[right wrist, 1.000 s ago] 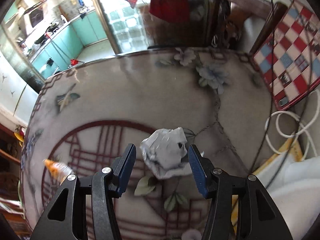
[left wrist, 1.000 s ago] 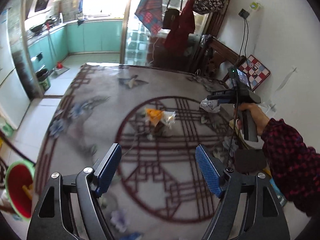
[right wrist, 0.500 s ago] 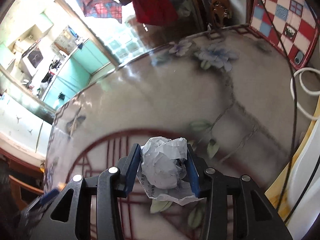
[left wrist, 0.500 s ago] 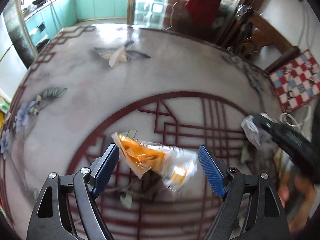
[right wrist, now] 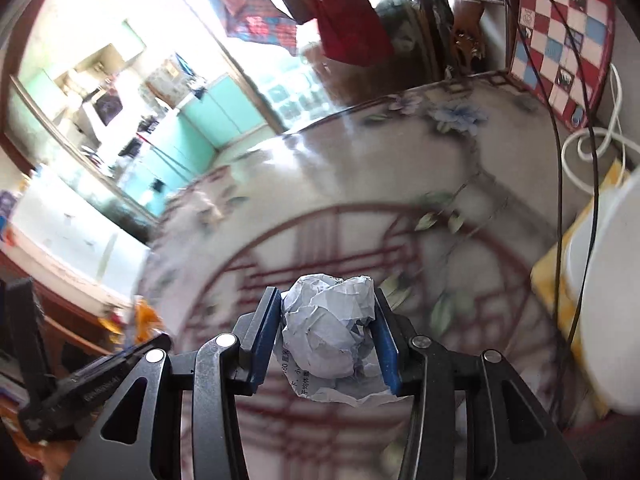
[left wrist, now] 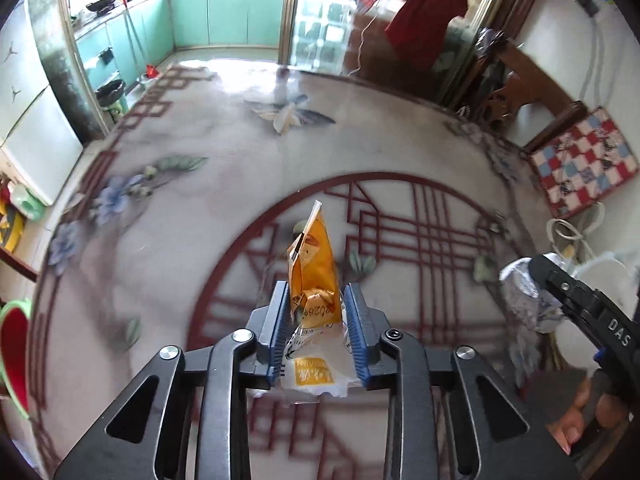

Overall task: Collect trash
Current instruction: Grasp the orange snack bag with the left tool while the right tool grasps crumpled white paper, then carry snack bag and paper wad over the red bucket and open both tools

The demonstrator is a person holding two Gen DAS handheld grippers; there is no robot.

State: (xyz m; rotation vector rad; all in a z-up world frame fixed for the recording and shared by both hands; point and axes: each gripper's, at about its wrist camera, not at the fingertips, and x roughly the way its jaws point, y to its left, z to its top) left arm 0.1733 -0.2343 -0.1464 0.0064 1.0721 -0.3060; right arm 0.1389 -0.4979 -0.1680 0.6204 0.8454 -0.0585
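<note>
Wrapper (left wrist: pixel 314 276) pinched in left tongs (left wrist: pixel 316 304); paper ball (right wrist: pixel 330 332) pinched in right tongs (right wrist: pixel 326 320); checkered cushion (right wrist: pixel 560 36), white cable (right wrist: pixel 580 160) nearby.

A glossy desk (left wrist: pixel 200 208) filled most of the left view, printed with a dark red lattice circle, blue flowers at its left edge and a pale bird toward the far side. Beyond it on the far left stood teal kitchen cabinets (left wrist: pixel 224 16), with a black wok (left wrist: pixel 102 2) on the counter above them. A red garment (left wrist: pixel 430 20) hung at the far right, above a dark wooden chair (left wrist: pixel 532 92). A red, white and blue checkered cushion (left wrist: pixel 582 166) leaned against the right wall, and a coiled white cable (right wrist: pixel 588 156) lay just nearer than it. A green-rimmed red basin (left wrist: pixel 12 356) sat at the near left.
</note>
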